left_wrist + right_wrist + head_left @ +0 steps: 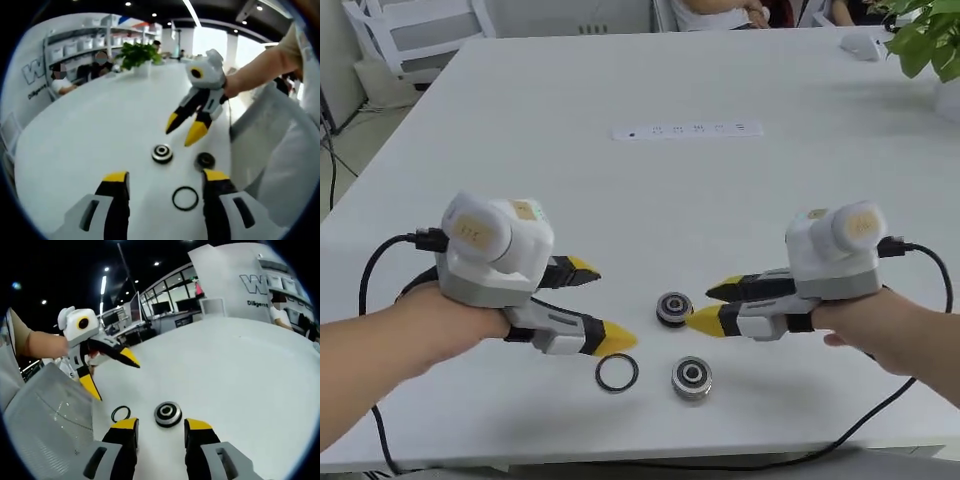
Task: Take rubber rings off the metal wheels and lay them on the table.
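Observation:
A loose black rubber ring (616,372) (185,198) (120,413) lies flat on the white table near its front edge. Beside it sits a silvery metal wheel (692,378) (204,160). A second wheel (674,308) (162,153) (168,414) with a dark rubber rim lies a little farther back. It is just ahead of my right gripper (702,305) (162,424) (182,132), which is open and empty. My left gripper (602,303) (165,176) (115,377) hovers open just left of the ring, holding nothing.
A white power strip (687,131) lies mid-table. A potted plant (925,40) (137,55) stands at the far right corner. Chairs (410,35) stand beyond the far left edge. Cables (375,270) trail from both grippers. People sit at the far end.

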Demonstrator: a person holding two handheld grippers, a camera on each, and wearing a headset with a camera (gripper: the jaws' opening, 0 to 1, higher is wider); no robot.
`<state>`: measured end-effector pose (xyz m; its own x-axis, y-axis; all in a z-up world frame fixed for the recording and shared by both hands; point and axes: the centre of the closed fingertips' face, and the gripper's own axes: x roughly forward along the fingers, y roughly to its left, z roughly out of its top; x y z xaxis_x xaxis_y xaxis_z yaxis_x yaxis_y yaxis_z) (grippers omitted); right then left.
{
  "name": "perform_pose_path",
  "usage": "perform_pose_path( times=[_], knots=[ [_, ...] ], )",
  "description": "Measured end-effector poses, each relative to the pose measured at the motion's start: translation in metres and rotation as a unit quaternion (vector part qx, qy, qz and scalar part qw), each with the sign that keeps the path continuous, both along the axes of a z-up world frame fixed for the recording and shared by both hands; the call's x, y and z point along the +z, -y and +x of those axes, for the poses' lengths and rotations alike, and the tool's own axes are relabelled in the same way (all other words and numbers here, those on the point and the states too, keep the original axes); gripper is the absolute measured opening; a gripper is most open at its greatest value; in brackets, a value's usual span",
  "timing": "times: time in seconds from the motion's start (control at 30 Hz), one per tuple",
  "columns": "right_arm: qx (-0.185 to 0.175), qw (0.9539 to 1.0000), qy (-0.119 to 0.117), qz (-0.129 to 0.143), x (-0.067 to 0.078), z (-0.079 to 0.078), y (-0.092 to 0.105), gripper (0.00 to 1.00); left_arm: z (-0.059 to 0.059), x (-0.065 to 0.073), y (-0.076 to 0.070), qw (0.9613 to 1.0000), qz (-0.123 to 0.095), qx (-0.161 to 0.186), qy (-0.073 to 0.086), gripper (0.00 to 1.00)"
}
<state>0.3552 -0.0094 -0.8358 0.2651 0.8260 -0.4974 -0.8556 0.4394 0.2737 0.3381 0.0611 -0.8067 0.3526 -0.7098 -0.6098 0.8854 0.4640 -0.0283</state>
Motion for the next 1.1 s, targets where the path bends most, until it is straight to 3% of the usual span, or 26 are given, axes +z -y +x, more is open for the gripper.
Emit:
perform_pose_path(
  times=[0.43, 0.6, 1.1],
  knots=[
    [0.012, 0.9997, 0.012, -0.016, -0.014, 0.004, -0.003, 0.28, 0.015, -0.014, 0.013, 1.0, 0.002, -0.005, -0.003, 0.51],
    [0.014, 0.9996, 0.013, -0.02, -0.017, 0.004, -0.004, 0.27, 0.021, -0.018, 0.016, 0.9999, -0.008, 0.004, -0.013, 0.47],
    [0.02, 0.9993, 0.02, -0.022, -0.026, 0.007, -0.006, 0.22, 0.025, -0.029, 0.031, 0.9998, -0.009, -0.006, -0.019, 0.37]
  ],
)
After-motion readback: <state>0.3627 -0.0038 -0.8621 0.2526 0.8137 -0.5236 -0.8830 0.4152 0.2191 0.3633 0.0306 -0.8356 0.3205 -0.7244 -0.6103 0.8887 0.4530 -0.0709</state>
